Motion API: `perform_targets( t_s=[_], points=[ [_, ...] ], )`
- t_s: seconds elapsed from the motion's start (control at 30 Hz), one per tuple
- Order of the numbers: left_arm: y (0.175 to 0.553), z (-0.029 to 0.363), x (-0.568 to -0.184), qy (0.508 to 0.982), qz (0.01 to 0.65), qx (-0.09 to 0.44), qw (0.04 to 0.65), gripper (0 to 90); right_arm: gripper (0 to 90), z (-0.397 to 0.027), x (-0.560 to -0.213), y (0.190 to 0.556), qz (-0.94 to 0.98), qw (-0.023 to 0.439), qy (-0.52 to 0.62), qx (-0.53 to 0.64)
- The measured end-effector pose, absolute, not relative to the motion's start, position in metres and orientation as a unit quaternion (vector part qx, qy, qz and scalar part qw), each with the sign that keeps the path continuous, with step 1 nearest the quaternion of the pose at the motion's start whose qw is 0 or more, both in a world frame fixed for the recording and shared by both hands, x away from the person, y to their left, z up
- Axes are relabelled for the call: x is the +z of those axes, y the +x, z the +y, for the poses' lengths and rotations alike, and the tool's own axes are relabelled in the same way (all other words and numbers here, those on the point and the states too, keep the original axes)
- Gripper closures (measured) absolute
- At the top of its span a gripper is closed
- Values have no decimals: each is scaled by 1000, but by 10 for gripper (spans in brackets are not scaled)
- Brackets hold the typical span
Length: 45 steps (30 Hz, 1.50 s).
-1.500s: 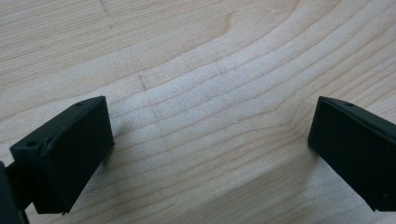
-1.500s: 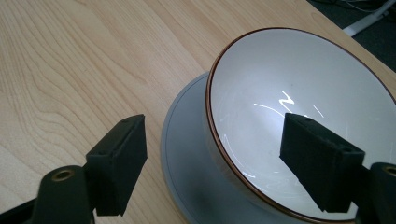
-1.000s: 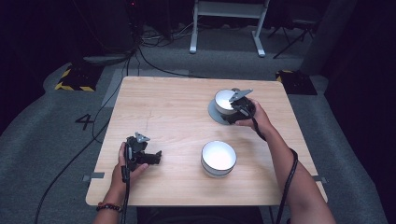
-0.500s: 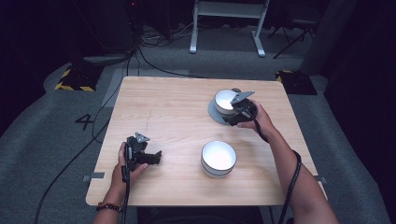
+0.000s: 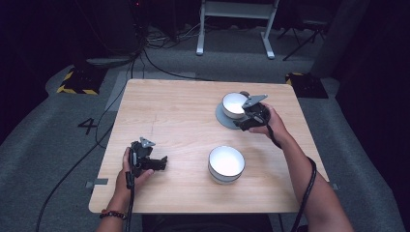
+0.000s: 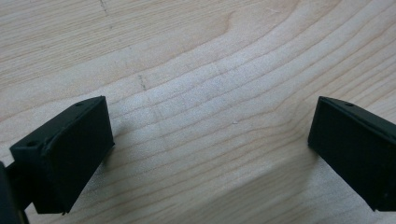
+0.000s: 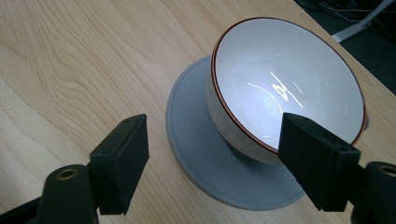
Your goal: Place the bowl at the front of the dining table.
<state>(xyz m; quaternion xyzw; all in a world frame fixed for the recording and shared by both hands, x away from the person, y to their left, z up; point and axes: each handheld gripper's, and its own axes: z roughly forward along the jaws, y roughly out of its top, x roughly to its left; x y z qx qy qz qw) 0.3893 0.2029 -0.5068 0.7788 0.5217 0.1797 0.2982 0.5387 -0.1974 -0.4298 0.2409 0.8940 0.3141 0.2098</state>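
Right tongs (image 5: 245,117) at upper right of the high view, jaws wide apart, sitting right at the near side of the bowl (image 5: 234,105) that stands on a grey plate (image 5: 221,116). In the right gripper view one jaw is in front of the bowl's rim and the other is over bare table (image 7: 70,56), so probably lined up to take the rim; nothing gripped yet. Left tongs (image 5: 153,163) at lower left, jaws spread, empty, low over bare wood, likely just parked. Second bowl (image 5: 226,164) stands alone at lower centre, well apart from both. Versus the earlier frames: right tongs barely shifted at the bowl, left tongs and both bowls unchanged.
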Motion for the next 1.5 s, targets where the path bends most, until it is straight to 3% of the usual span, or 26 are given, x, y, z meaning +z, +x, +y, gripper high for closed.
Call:
perform_targets(
  t_s=[1.5],
  points=[
    [389,203,-507,779,521,181,298,1,247,-235,-424,489,899,220,226,302]
  ],
)
